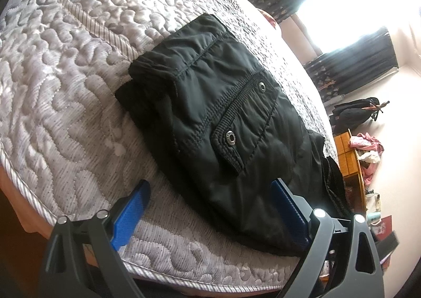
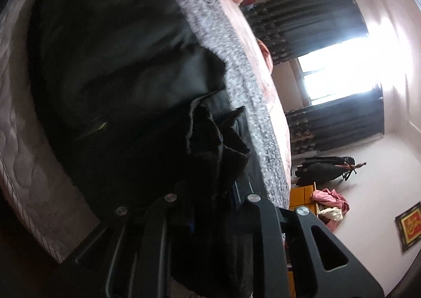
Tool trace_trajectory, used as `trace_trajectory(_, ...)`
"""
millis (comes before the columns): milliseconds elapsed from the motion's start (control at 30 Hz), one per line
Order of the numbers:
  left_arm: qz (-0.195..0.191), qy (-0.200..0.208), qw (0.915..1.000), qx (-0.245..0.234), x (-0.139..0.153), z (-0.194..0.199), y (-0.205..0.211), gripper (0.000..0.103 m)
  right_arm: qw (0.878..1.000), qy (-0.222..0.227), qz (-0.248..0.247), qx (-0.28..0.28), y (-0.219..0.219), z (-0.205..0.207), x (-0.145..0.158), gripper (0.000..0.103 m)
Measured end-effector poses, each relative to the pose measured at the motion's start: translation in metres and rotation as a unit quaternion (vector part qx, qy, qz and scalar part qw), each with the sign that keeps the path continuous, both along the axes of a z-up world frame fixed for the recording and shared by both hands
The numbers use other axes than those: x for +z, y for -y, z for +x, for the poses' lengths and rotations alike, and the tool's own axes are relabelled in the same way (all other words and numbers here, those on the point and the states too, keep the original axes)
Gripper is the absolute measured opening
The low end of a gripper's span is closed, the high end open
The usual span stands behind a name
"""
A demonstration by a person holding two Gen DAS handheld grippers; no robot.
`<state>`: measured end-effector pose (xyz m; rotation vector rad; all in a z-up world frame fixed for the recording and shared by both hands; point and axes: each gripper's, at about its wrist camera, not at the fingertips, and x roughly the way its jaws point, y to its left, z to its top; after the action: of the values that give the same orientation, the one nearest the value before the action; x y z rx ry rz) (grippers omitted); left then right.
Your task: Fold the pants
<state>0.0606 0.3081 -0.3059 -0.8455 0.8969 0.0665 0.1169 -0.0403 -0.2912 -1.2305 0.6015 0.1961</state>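
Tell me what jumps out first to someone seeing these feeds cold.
The black pants, folded into a bundle on the quilted mattress, fill the left wrist view between the open left gripper. The right gripper is clamped on dark cloth; behind, a bright window.

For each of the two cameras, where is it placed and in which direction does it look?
Left wrist: on the left gripper, looking down along its open blue fingers at the folded black pants on the quilted mattress.
Right wrist: on the right gripper, shut on black pants fabric at the mattress edge.
Shared: pants, mattress, dark curtains, bright window.
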Motion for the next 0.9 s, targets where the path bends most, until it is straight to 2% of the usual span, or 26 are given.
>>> trace_trajectory(167, 0.001, 0.000, 1.0000, 0.000, 0.000, 0.000, 0.000, 0.093, 1.000, -0.015, -0.001, 0.002, 0.000, 0.003, -0.016, 0.022)
trace_trajectory(233, 0.001, -0.001, 1.0000, -0.001, 0.000, 0.000, 0.000, 0.093, 1.000, -0.021, 0.013, 0.003, 0.000, 0.004, -0.014, 0.032)
trace_trajectory(267, 0.001, -0.001, 1.0000, 0.000, 0.000, 0.000, 0.000, 0.093, 0.999, -0.032, 0.025, 0.002, 0.002, 0.005, -0.012, 0.036)
trace_trajectory(300, 0.001, -0.001, 1.0000, 0.000, 0.000, 0.000, 0.000, 0.093, 0.998, -0.045, 0.038, 0.002, 0.003, 0.005, -0.009, 0.045)
trace_trajectory(367, 0.000, -0.002, 1.0000, 0.000, -0.001, -0.001, 0.000, 0.093, 0.995, -0.071, 0.071, 0.004, 0.007, 0.002, 0.004, 0.054)
trace_trajectory(433, 0.001, -0.002, 1.0000, 0.000, -0.001, 0.000, 0.000, 0.093, 0.983, -0.116, 0.138, 0.016, 0.014, -0.002, 0.027, 0.070)
trace_trajectory(500, 0.001, -0.001, 1.0000, 0.001, -0.001, 0.000, 0.000, 0.093, 0.966, -0.156, 0.203, 0.023, 0.023, -0.004, 0.051, 0.072)
trace_trajectory(567, 0.001, -0.001, 1.0000, 0.001, -0.002, -0.001, 0.000, 0.093, 0.946, -0.181, 0.267, -0.011, 0.036, 0.010, 0.072, 0.072)
trace_trajectory(667, 0.001, 0.000, 1.0000, 0.001, -0.002, -0.001, 0.002, 0.093, 0.935, -0.196, 0.292, -0.048, 0.043, 0.034, 0.075, 0.072)
trace_trajectory(767, 0.001, -0.001, 1.0000, 0.000, -0.002, -0.002, 0.003, 0.093, 0.931, -0.216, 0.289, -0.058, 0.037, 0.048, 0.062, 0.065)
trace_trajectory(800, -0.001, -0.001, 1.0000, 0.001, -0.002, -0.002, 0.002, 0.093, 0.928, -0.225, 0.289, -0.062, 0.035, 0.052, 0.058, 0.054)
trace_trajectory(833, -0.002, -0.001, 1.0000, 0.002, -0.002, -0.003, 0.002, 0.093, 0.923, -0.243, 0.292, -0.067, 0.035, 0.050, 0.051, 0.032)
trace_trajectory(900, -0.004, -0.001, 1.0000, 0.004, -0.002, -0.004, 0.000, 0.093, 0.916, -0.264, 0.293, -0.078, 0.037, 0.050, 0.041, 0.018)
